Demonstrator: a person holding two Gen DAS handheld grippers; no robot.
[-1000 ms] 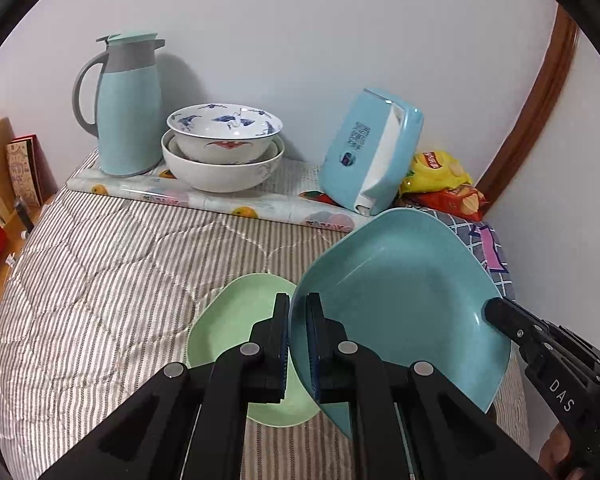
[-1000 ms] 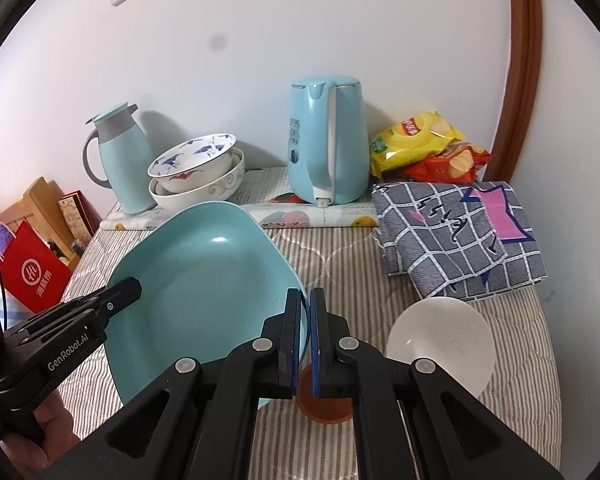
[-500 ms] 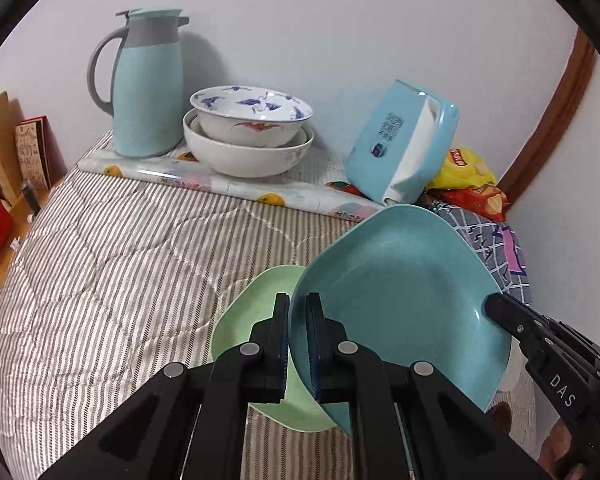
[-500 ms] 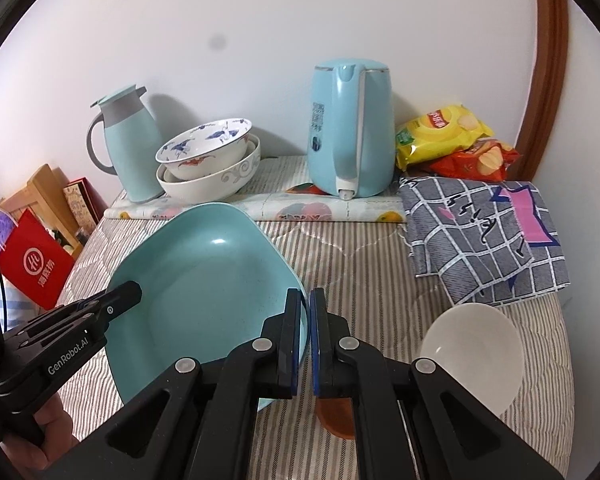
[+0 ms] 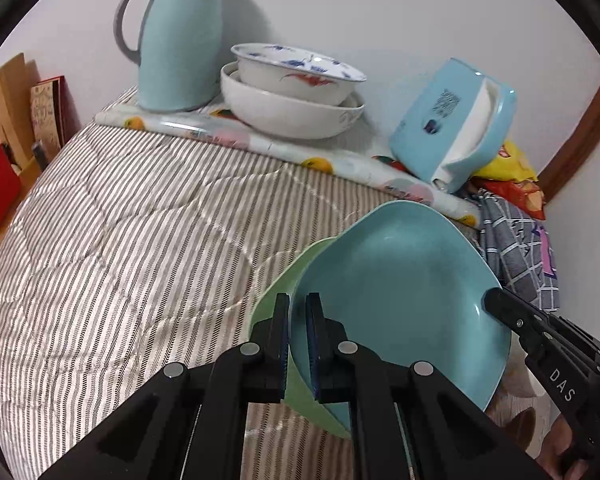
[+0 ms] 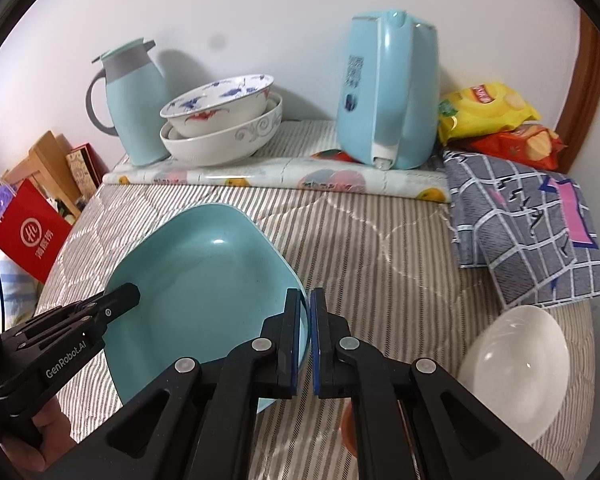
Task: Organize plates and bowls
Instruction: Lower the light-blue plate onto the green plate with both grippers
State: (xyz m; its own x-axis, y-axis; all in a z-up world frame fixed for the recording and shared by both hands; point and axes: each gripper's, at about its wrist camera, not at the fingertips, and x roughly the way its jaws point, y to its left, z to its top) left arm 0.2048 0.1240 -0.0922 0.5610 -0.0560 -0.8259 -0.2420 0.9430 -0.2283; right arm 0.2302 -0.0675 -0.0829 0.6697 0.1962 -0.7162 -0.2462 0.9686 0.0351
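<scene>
Between both claws, blue plate (image 5: 400,292): left gripper (image 5: 297,340) and right gripper (image 6: 305,340) clamped on opposite rims, green plate (image 5: 268,312) just beneath, bare striped quilt (image 5: 140,240) ahead-left

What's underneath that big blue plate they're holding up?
A green plate lies under the blue plate on the striped quilt. Only its left edge shows; the rest is covered.

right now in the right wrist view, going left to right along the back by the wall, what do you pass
thermos jug → stacked bowls → blue kettle → snack bags
</scene>
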